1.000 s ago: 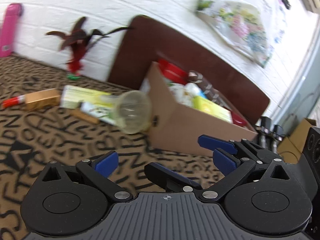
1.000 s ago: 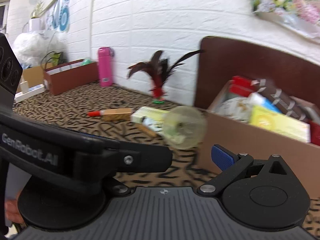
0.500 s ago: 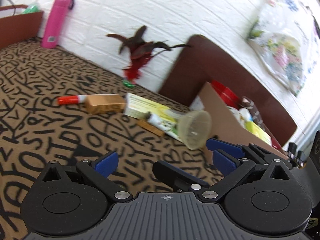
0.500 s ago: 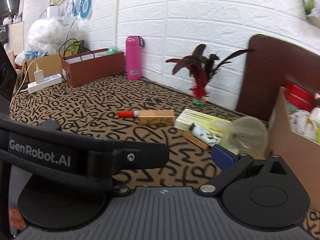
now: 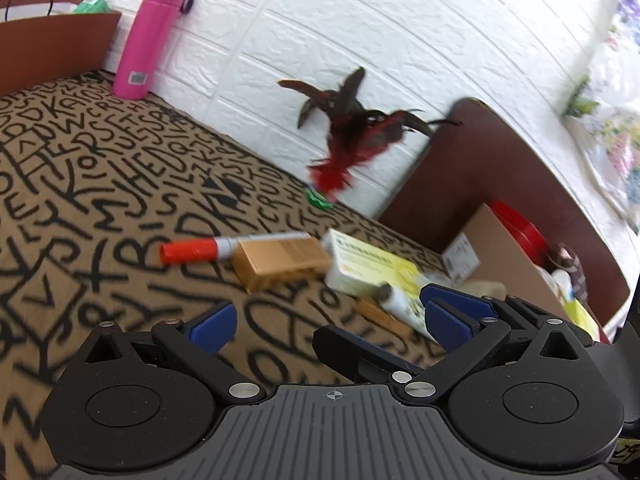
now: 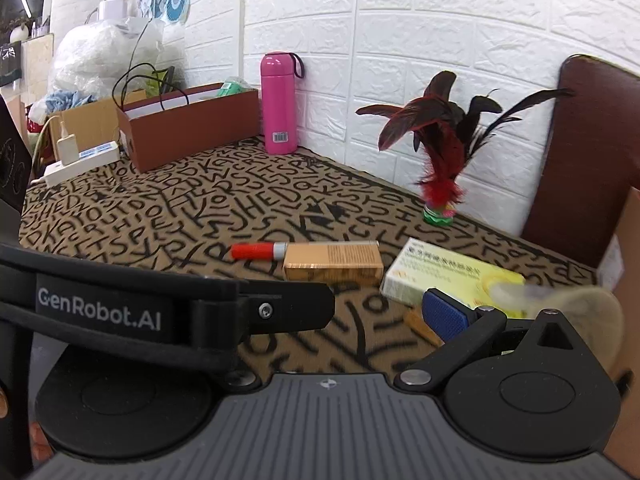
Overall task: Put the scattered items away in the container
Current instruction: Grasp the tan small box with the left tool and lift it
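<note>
A cardboard box (image 5: pixel 504 256) with several items inside stands at the right, against a brown board. Left of it on the letter-patterned cloth lie a red-capped marker (image 5: pixel 192 250), a gold box (image 5: pixel 280 264), a yellow-white carton (image 5: pixel 372 268), a small tube (image 5: pixel 400 300) and a wooden stick (image 5: pixel 380 314). The right wrist view shows the marker (image 6: pixel 258 251), gold box (image 6: pixel 332 266), carton (image 6: pixel 452 278) and a blurred clear cup (image 6: pixel 572 300). My left gripper (image 5: pixel 324 320) is open and empty above the cloth. My right gripper (image 6: pixel 380 312) is open and empty, its left finger hidden behind the other gripper.
A red feather shuttlecock (image 6: pixel 438 184) stands by the white brick wall. A pink bottle (image 6: pixel 279 104) and a brown paper bag (image 6: pixel 188 124) stand at the back left, with a power strip (image 6: pixel 80 160) beside them.
Both views have swung left, away from the cardboard box and toward the scattered items and the pink bottle. The jaws have stayed open.
</note>
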`<action>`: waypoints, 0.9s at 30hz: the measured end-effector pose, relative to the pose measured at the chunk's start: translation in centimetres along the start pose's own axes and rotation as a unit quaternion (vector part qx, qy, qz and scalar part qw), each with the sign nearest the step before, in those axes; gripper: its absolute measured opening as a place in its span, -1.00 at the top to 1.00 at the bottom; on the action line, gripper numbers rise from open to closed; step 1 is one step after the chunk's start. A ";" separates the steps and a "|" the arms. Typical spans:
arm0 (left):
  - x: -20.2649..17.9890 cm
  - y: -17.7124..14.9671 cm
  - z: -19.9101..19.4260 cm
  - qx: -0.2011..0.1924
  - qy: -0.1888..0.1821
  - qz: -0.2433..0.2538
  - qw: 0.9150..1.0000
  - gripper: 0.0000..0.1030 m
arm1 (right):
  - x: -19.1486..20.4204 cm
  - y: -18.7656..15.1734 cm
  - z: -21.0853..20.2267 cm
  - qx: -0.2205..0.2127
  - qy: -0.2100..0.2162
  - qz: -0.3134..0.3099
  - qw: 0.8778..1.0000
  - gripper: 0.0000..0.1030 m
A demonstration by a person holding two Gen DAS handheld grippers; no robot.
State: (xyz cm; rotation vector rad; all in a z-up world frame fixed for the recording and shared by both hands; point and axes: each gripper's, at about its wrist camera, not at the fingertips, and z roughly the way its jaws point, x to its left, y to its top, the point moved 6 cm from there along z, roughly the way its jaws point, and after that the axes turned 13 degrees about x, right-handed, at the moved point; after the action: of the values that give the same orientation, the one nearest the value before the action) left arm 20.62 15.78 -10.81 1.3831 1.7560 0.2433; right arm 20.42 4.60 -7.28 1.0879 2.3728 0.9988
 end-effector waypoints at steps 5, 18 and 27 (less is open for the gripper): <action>1.8 2.1 1.7 0.005 -0.012 -0.027 1.000 -1.00 | -0.5 1.7 2.6 0.001 0.003 -0.008 1.000 -0.93; 3.6 4.0 4.7 0.019 -0.028 -0.040 0.999 -0.84 | -0.7 3.0 7.6 0.023 0.013 -0.034 0.999 -0.77; 3.6 3.7 4.7 0.027 -0.013 -0.022 0.999 -0.63 | -0.5 3.1 8.4 0.027 0.006 -0.041 0.999 -0.66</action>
State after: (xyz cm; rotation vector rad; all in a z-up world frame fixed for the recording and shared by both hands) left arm 26.52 18.63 -13.24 1.3787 1.7802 0.1539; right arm 26.99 9.45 -10.87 0.9965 2.4468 0.9193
